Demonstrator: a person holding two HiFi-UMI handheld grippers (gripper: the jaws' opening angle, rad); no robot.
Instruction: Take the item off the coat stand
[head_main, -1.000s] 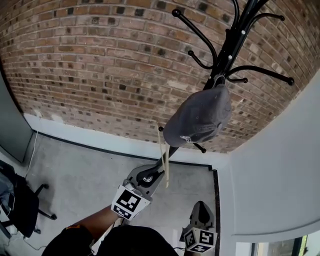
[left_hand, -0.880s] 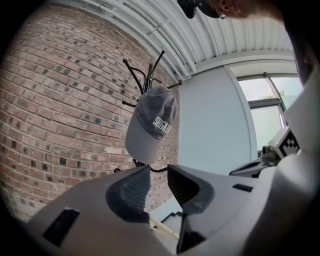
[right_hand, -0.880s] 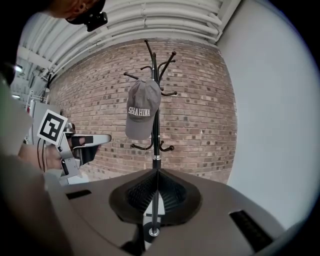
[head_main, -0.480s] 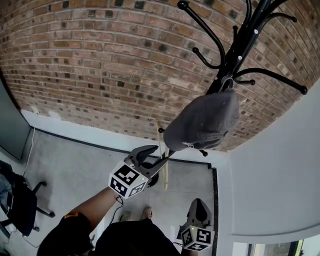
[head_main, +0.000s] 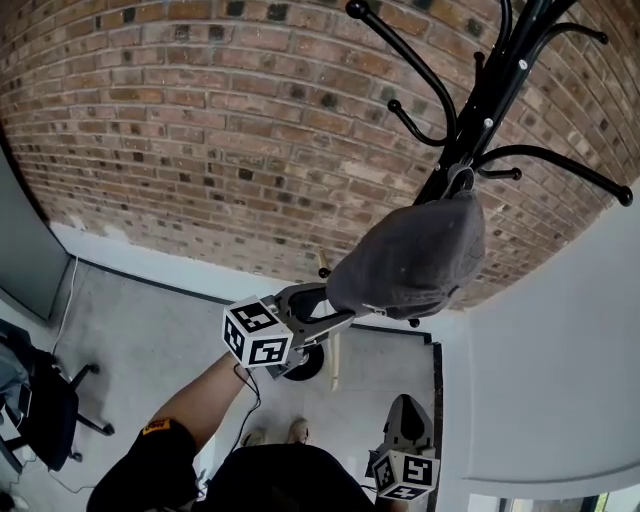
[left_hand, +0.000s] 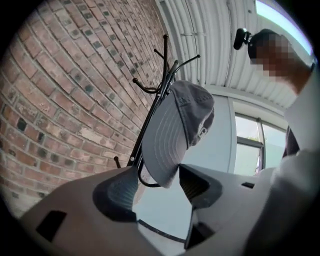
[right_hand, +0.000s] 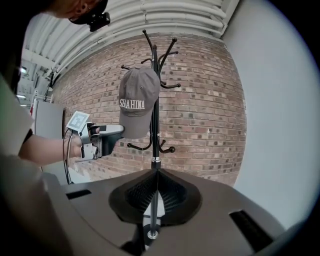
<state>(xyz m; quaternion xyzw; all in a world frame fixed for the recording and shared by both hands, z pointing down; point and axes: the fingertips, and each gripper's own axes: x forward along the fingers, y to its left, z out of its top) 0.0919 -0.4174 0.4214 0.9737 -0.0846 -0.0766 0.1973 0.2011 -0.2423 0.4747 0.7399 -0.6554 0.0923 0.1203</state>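
left gripper (left_hand: 159, 186): jaws apart, cap (left_hand: 172, 130) brim between | right gripper (right_hand: 155, 187): closed, empty | its view alone shows cap's lettering

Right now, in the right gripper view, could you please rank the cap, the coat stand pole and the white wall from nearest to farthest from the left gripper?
1. The cap: brim at the left gripper, between its jaws.
2. The coat stand pole: just right of the cap.
3. The white wall: far right, beyond the pole.

Left claw (left_hand: 157, 186) apart, right claw (right_hand: 155, 192) together
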